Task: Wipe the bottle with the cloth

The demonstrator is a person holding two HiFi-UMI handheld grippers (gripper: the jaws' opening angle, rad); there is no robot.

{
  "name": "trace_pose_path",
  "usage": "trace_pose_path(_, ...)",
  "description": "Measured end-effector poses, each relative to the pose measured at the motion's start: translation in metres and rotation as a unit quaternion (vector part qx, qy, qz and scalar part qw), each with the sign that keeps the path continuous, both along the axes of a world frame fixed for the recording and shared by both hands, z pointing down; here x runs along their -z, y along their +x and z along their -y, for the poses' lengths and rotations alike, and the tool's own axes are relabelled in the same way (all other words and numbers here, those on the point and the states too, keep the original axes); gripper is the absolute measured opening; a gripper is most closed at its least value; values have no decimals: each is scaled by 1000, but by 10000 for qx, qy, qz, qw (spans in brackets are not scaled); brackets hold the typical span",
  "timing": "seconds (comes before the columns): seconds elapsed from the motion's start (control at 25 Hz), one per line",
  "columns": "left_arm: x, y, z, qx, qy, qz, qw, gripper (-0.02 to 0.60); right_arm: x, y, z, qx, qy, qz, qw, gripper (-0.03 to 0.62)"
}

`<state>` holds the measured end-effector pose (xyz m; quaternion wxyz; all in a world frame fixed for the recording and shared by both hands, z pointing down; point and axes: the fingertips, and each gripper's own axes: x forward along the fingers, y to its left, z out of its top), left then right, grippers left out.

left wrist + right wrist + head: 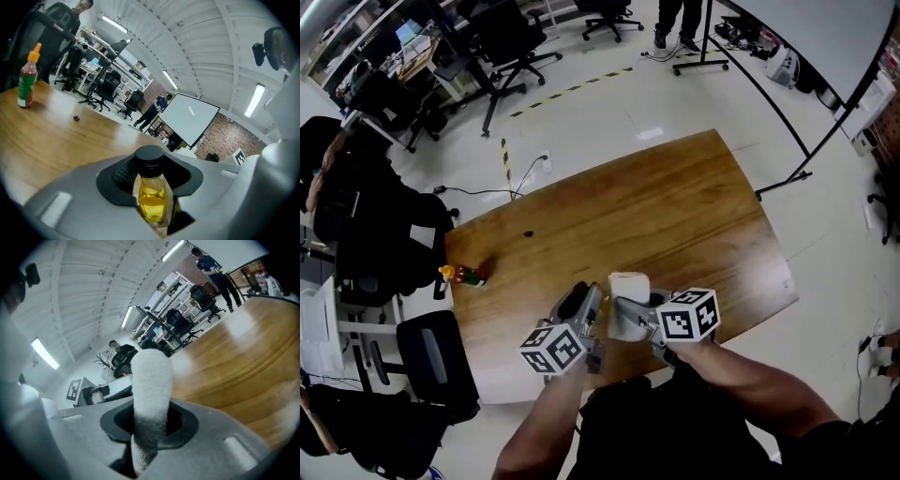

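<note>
Two grippers hung over the table's [675, 206] near edge. L gripper [151, 185] had its jaws part-closed, clamped on the bottle [151, 201]: yellow liquid, black cap sticking out past the jaws. R gripper [150, 427] had its jaws pinched on the white cloth [151, 380], which stood up beyond them. We held cloth near bottle; whether touching, we couldn't tell. One sauce bottle [464, 275] stood well apart, by the table's left edge.

One wooden desk [675, 216]; two tools, left hand-held gripper [584, 306] and right hand-held gripper [630, 317]; two bottles, yellow-liquid bottle [151, 199] and red sauce bottle [26, 82] on the desk; one white cloth [151, 385].
</note>
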<state>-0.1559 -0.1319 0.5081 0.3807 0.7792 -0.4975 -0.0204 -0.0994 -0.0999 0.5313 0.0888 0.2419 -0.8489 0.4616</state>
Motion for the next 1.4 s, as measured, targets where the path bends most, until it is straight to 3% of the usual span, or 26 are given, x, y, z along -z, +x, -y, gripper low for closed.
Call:
trace_pose_path(0.24, 3, -14, 3, -54, 84, 43, 9999, 175, -58, 35, -7, -110, -57, -905, 9958, 74)
trace_pose_path(0.48, 7, 0, -1, -260, 250, 222, 9991, 175, -80, 58, -11, -440, -94, -1130, 9926, 74)
trace_pose_path(0.64, 7, 9, 1, -363, 284, 306, 9985, 175, -93, 69, -11, -368, -162, -1584, 9866, 74)
trace_pose_path(0.76, 11, 20, -3, -703, 410, 375, 9960, 175, -83, 77, -14, -282, -54, -1630, 9862, 74)
trace_pose_path(0.84, 14, 33, -8, -1188, 636, 450, 9899, 175, -67, 83, -15, -268, 52, -1369, 9902, 74)
trace_pose_path(0.96, 27, 55, -22, -2199, 1154, 660, 9664, 175, -38, 91, -19, -100, 27, -600, 9981, 74)
trace_pose_path(1.16, 40, 92, -58, -3735, 1770, 1021, 9048, 175, -1, 108, -30, 187, -422, 988, 9940, 74)
trace_pose_path(1.32, 43, 106, -79, -4505, 2169, 1464, 8536, 175, 11, 92, -36, 530, -446, 1471, 9867, 74)
trace_pose_path(1.4, 42, 115, -90, -4738, 2313, 1678, 8329, 175, 17, 83, -42, 657, -335, 1614, 9841, 74)
